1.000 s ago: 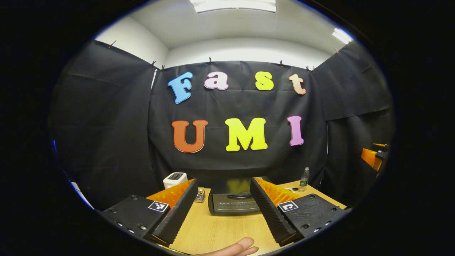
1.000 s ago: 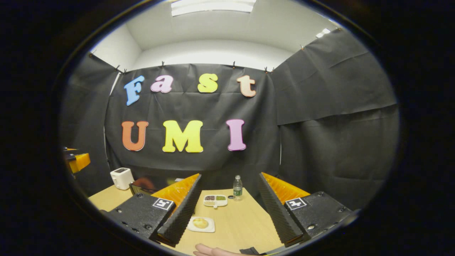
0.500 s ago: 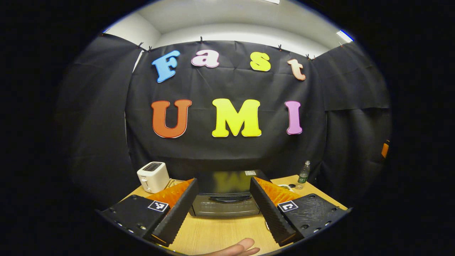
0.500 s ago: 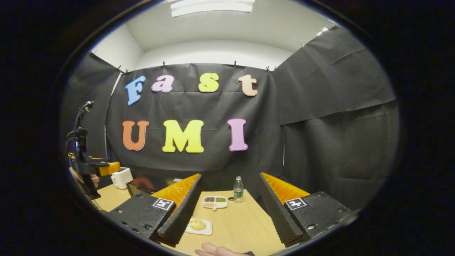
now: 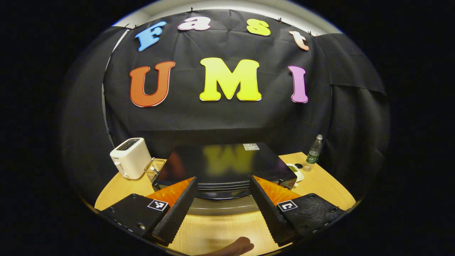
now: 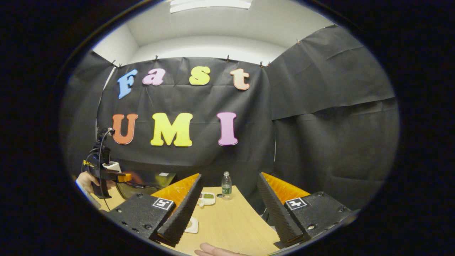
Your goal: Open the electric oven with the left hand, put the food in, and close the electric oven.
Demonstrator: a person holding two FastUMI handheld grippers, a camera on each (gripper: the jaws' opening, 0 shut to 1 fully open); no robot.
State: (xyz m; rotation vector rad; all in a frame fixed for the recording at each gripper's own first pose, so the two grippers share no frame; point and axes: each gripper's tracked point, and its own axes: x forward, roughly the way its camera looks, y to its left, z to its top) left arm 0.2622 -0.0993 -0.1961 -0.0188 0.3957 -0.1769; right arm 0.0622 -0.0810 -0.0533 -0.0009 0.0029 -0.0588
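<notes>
In the left gripper view the left gripper (image 5: pixel 222 209) sits low in the frame with its fingers spread wide and nothing between them, and the black electric oven (image 5: pixel 224 167) stands at lower centre just beyond them on the wooden table (image 5: pixel 327 185), door shut. A white toaster (image 5: pixel 129 157) stands at lower left and a bottle (image 5: pixel 313 153) at right. In the right gripper view the right gripper (image 6: pixel 229 209) is likewise wide open and empty, with a white food plate (image 6: pixel 193 225) partly hidden behind its left finger.

Ceiling light panel (image 6: pixel 210 3) glares overhead; fisheye edges bend, oven top (image 5: pixel 224 161) reflects blurrily.
</notes>
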